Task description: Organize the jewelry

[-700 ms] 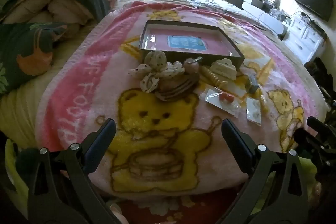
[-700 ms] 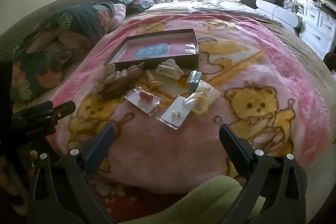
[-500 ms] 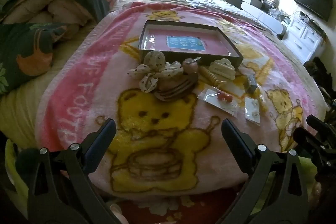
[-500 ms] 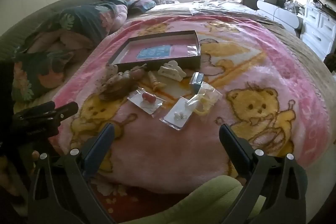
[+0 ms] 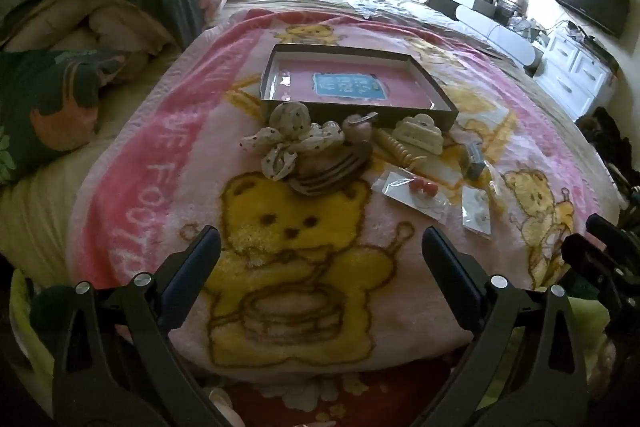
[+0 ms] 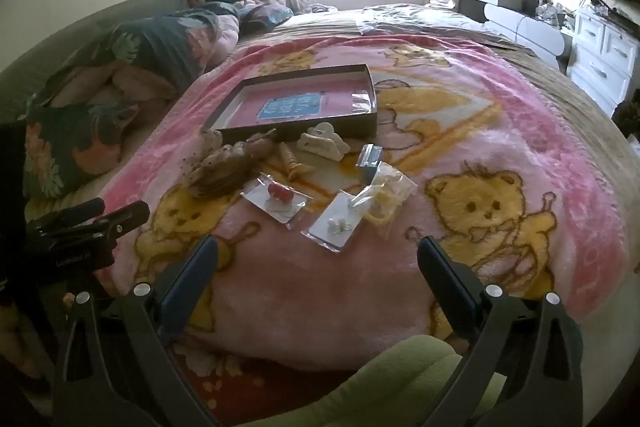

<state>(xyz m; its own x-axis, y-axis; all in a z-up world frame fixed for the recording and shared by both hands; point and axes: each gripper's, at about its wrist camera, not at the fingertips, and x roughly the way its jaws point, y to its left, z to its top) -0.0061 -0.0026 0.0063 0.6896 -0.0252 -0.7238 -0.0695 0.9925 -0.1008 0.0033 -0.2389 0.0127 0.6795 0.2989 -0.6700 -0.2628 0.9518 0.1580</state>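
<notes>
Above bare blanket (image 5: 312,267) near the bed's edge, both tongs (image 5: 320,251) (image 6: 318,255) hang apart, short of the tray (image 6: 370,123).

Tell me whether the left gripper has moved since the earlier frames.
Yes, slightly. In the left wrist view the dark tray sits a little lower and larger than before, so the open left gripper has eased forward toward it over the blanket.

Shallow box (image 5: 436,95) is set on the blanket (image 5: 160,163), farthest back. Just before its near wall are laid, left to right: bow scrunchie (image 5: 288,139), comb clip (image 5: 332,173), claw clip (image 5: 418,135). Nearer and rightward, two earring cards (image 6: 278,201) (image 6: 334,226) are placed side by side.
</notes>
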